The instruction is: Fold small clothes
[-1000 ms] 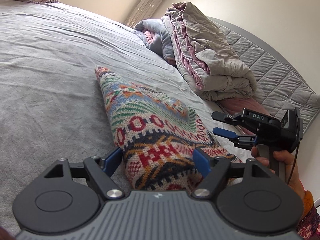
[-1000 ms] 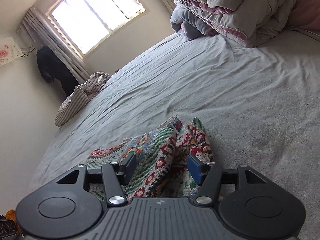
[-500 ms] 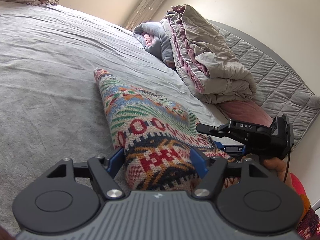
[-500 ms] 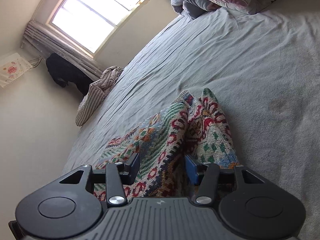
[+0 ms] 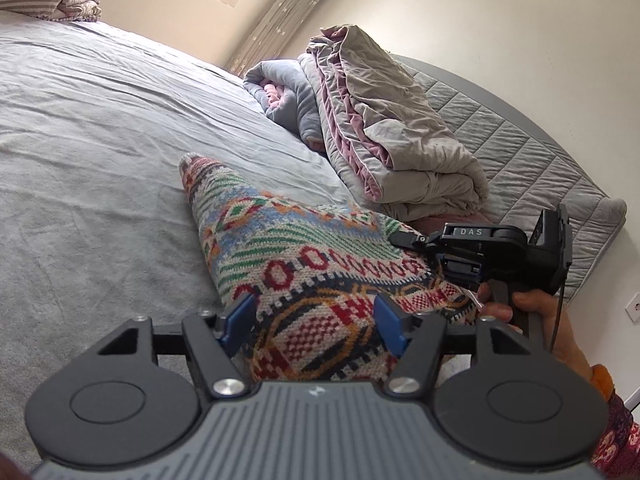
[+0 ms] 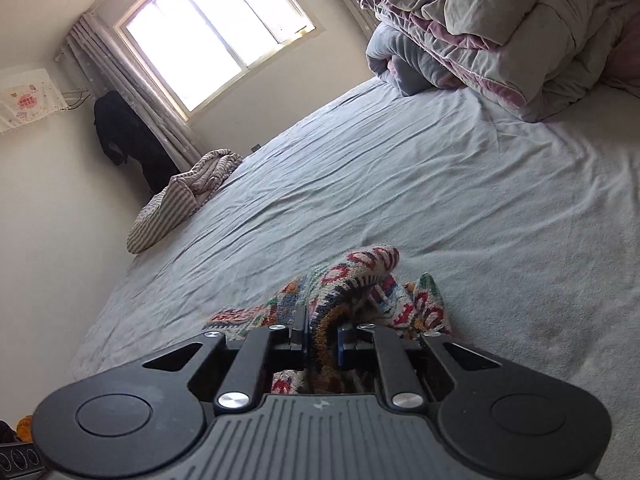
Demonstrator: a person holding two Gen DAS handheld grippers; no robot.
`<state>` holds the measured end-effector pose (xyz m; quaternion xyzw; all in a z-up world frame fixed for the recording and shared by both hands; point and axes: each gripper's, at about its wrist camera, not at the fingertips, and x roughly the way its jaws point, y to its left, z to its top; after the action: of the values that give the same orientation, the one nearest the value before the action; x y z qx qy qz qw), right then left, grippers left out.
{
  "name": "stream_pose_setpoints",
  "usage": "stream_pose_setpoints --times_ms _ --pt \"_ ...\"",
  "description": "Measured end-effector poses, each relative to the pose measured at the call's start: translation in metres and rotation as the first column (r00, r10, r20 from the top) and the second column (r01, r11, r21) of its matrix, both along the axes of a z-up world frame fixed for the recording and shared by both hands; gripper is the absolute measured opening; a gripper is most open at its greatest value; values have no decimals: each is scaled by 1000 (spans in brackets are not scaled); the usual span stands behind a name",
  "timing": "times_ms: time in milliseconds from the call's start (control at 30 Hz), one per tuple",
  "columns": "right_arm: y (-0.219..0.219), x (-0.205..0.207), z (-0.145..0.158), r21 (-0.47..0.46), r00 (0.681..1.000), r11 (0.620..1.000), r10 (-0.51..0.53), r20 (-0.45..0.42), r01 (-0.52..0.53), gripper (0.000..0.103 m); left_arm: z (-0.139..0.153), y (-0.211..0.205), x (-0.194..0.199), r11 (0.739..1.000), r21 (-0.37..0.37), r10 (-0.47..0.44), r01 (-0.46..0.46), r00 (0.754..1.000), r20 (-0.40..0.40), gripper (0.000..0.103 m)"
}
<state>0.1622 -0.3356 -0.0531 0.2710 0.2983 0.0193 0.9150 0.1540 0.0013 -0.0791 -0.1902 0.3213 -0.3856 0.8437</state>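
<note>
Right gripper point(image 6: 322, 340) just closed, pinching knit garment point(image 5: 304, 264); left gripper point(image 5: 316, 322) narrowing astride it, contact unclear.

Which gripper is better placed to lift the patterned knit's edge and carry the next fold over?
Right. The right gripper has just closed and pinches a bunched edge of the patterned knit. The left gripper straddles the cloth with jaws apart, closing but not yet clamped.
</note>
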Motion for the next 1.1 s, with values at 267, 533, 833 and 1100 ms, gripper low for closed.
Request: stream_pose_setpoints --times_ms 267,533,833,1100 --pt "7 -7 -31 -208 989 976 -95 -112 70 47 0 -15 -11 998 69 -16 13 999 39 66" --pt "41 10 6 -400 1000 916 -7 8 9 60 0 -12 -9 998 55 -3 1 1000 30 67" --pt "66 40 -33 -388 997 920 47 -54 -64 59 -2 -12 -4 999 49 -10 9 1000 7 72" --pt "41 21 -28 -375 999 926 31 -36 -42 51 -1 -10 -3 998 61 -15 14 1000 6 76"
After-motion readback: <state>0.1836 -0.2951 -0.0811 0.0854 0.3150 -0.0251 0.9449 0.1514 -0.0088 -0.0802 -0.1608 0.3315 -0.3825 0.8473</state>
